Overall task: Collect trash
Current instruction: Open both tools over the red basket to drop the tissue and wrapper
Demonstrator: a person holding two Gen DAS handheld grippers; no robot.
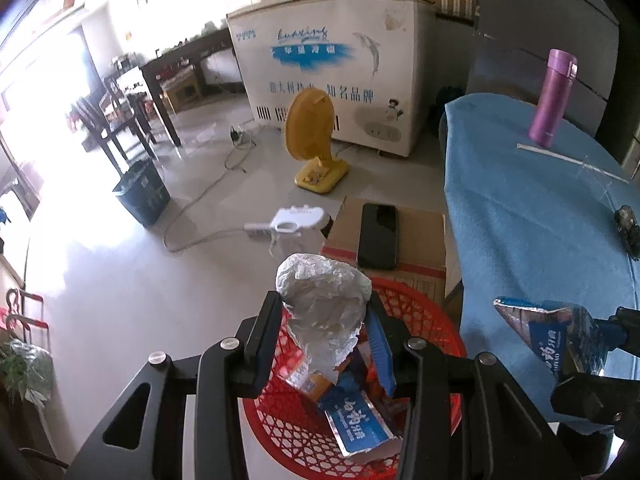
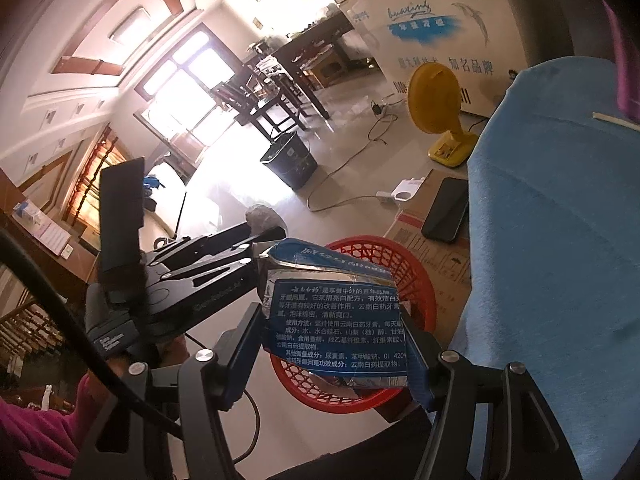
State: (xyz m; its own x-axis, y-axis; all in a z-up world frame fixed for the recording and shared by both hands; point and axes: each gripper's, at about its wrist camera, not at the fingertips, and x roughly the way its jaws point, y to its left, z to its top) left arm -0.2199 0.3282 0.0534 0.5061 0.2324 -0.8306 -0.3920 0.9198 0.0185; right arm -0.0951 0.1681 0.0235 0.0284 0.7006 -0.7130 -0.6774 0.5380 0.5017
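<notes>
In the left wrist view we see our left gripper (image 1: 326,332) with its fingers (image 1: 262,344) closed on a crumpled white wad of paper (image 1: 324,312), held right over the red basket (image 1: 424,312) on the floor. That view looks into the basket: a blue toothpaste box (image 1: 356,424) lies there with other packaging, partly covered by the wad and the fingers, so we cannot make out the rest. At the right edge, our right gripper (image 1: 600,344) shows only in part, carrying a flattened blue carton (image 1: 556,336).

The right wrist view gives what the other lacks: the carton (image 2: 336,320) up close, its printed panel facing us, pinched between the right gripper's (image 2: 334,344) fingers (image 2: 244,344) above the basket (image 2: 416,276). The carton hides nearly all of the basket's inside here. The left gripper (image 2: 266,230) appears from the side, the wad (image 2: 262,218) a small grey lump at its tip, and a pink sleeve (image 2: 36,428) sits in the lower left corner.

Only the left view shows the purple flask (image 1: 552,98) whole, with a white straw (image 1: 568,162) beside it on the table's blue cloth (image 1: 520,216); a dark object at the cloth's right edge is too blurred to name. A black phone (image 1: 378,236) lies on a cardboard box (image 1: 420,240) behind the basket.
</notes>
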